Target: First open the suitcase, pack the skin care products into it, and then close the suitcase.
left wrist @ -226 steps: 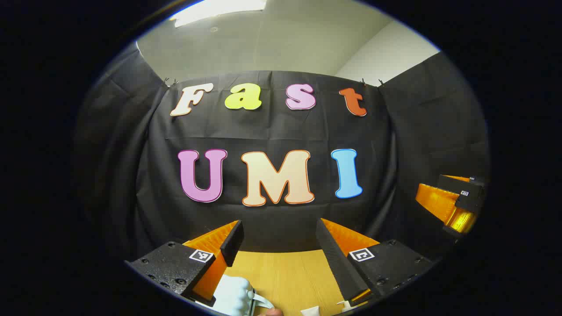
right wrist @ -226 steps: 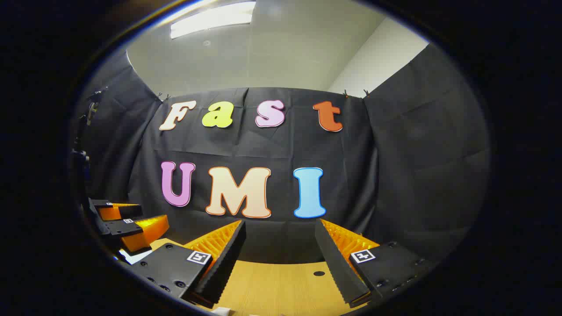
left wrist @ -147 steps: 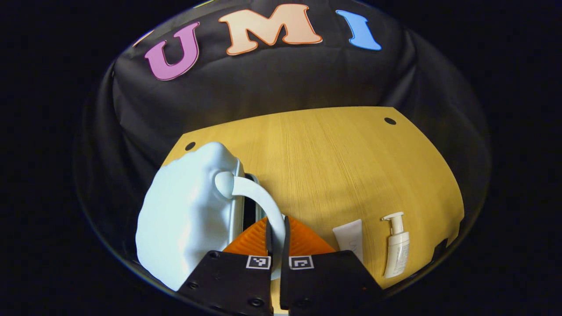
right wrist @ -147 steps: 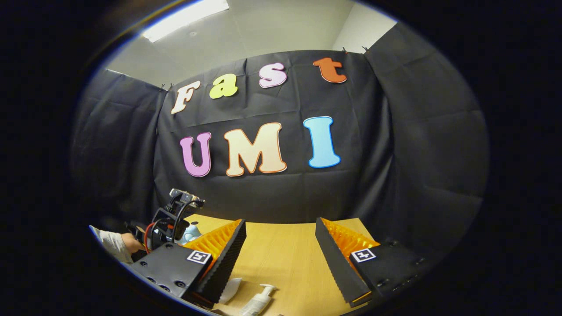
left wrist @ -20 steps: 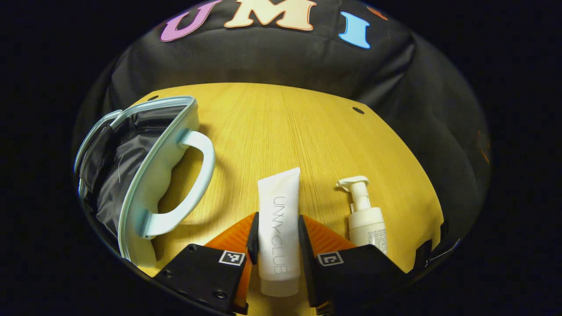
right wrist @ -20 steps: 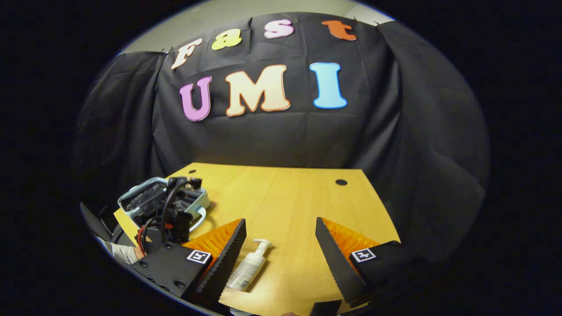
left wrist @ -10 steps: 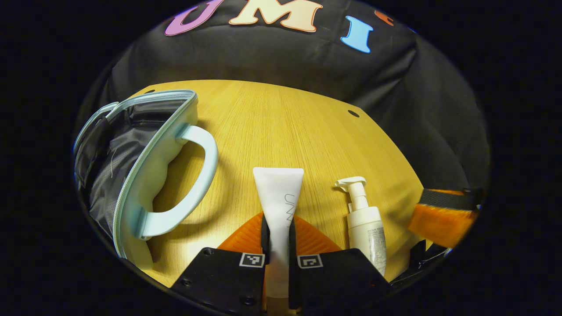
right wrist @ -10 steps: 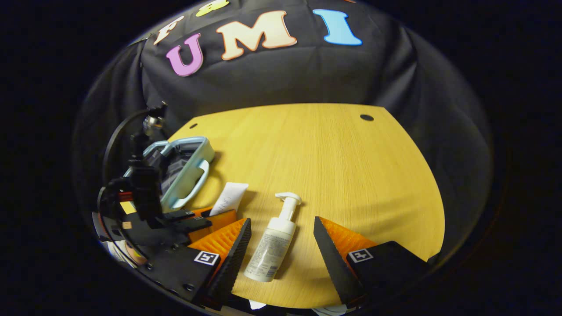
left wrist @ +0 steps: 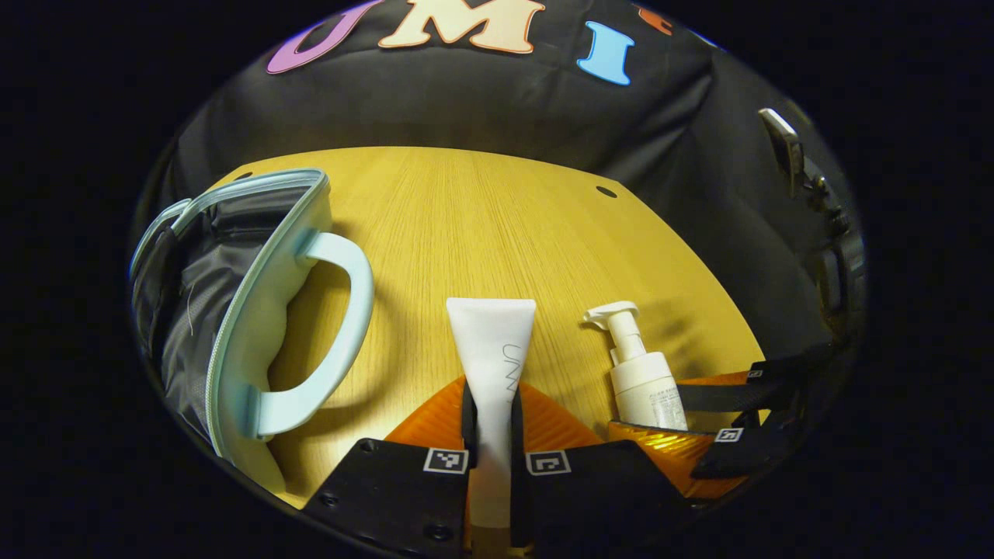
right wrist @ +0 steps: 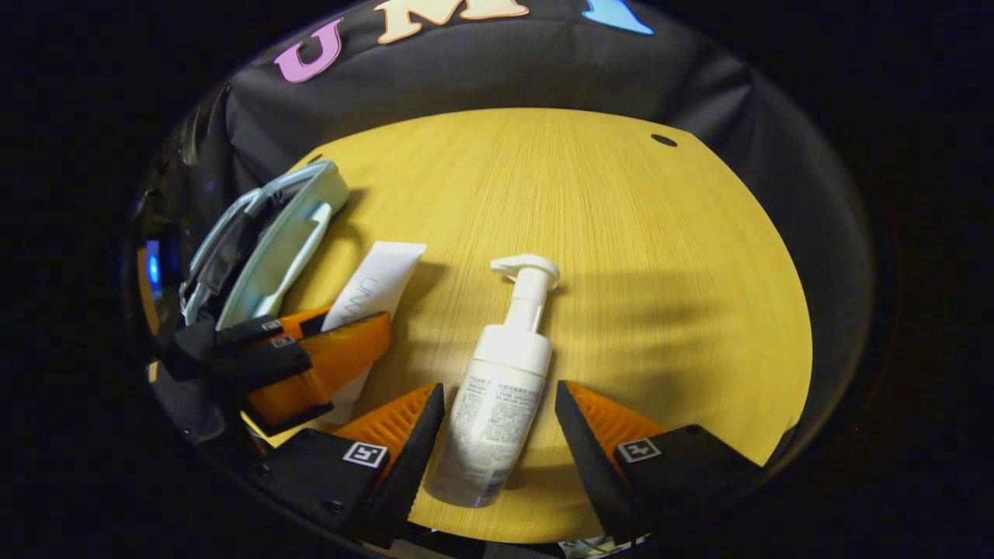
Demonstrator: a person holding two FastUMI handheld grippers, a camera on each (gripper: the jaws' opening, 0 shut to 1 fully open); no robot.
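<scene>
A pale blue suitcase (left wrist: 233,295) lies open at the table's left, its dark lining showing and its handle (left wrist: 342,310) pointing right; in the right gripper view the suitcase (right wrist: 264,241) sits far left. My left gripper (left wrist: 489,404) is shut on a white tube (left wrist: 491,341) that lies flat on the wood; the tube (right wrist: 373,287) also appears beside that gripper (right wrist: 311,353) in the right gripper view. My right gripper (right wrist: 493,423) stands open astride a white pump bottle (right wrist: 501,388), one finger on each side, apart from it. The bottle (left wrist: 641,373) lies just right of the tube.
The wooden table (right wrist: 621,256) has bare room across its middle and right, with a small hole (right wrist: 663,140) near the far right corner. Black cloth walls close behind the table. The right gripper (left wrist: 722,423) sits low at the right in the left gripper view.
My right gripper has dropped down and forward until its fingers straddle the pump bottle. The left gripper stays shut on the tube, hardly moved.
</scene>
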